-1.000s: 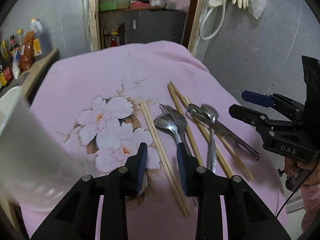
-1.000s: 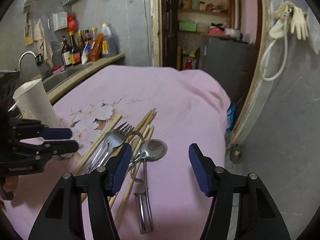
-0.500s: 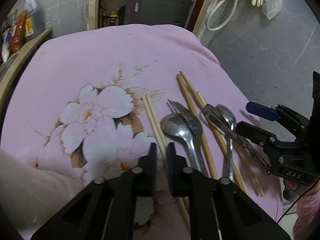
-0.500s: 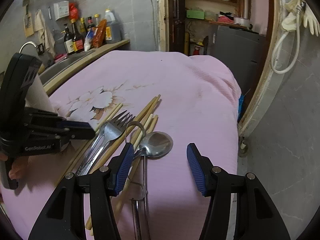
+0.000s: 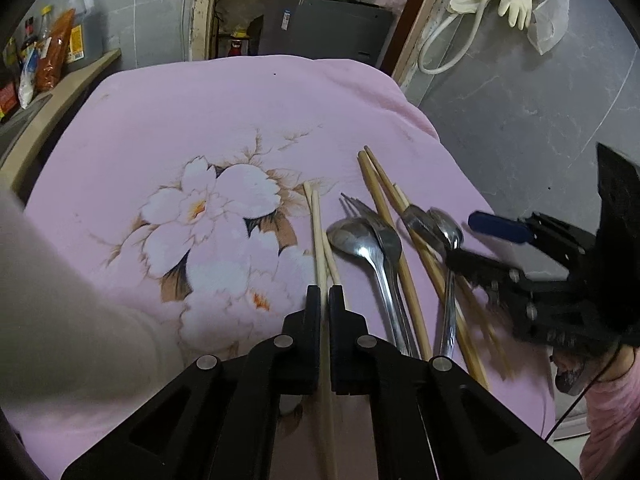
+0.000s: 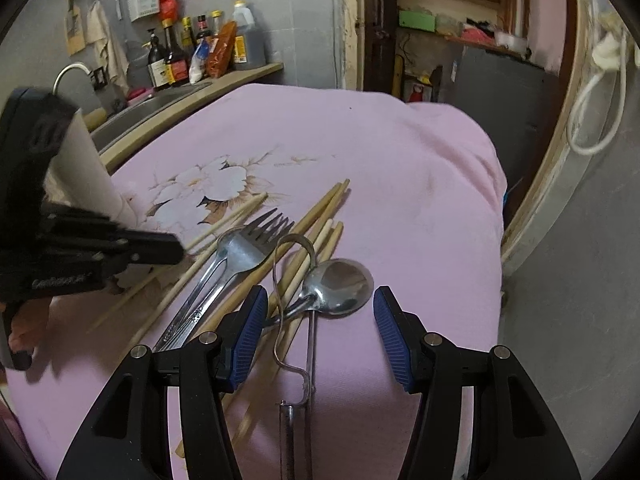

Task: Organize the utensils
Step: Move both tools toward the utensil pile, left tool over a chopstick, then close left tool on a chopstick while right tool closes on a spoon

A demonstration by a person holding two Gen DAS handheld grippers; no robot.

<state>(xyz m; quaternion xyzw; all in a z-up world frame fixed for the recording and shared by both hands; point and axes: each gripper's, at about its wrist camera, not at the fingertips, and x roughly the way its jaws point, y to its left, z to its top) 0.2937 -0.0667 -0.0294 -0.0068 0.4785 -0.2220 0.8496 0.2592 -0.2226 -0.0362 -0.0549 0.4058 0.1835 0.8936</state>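
On the pink flowered cloth [image 5: 240, 112] lie wooden chopsticks [image 5: 380, 200], a fork [image 6: 256, 240] and metal spoons [image 5: 352, 236]. My left gripper [image 5: 325, 294] is shut on one pale chopstick [image 5: 316, 232], which runs back between its jaws; a second chopstick lies beside it. In the right wrist view the same gripper [image 6: 160, 246] shows at the left. My right gripper [image 6: 319, 296] stands open just above a large spoon [image 6: 340, 284], with the bowl between its blue pads [image 6: 248, 320] but untouched. It also appears at the right edge of the left wrist view [image 5: 476, 244].
A white cup [image 6: 92, 176] stands at the cloth's left side, close behind the left gripper. A counter with a sink [image 6: 160, 100] and several bottles [image 6: 192, 52] runs along the left. The cloth drops off at its right edge [image 6: 492, 200] towards a grey floor.
The left jaws have closed onto the chopstick. The right gripper has come lower and nearer over the spoon, with its jaws as wide as before.
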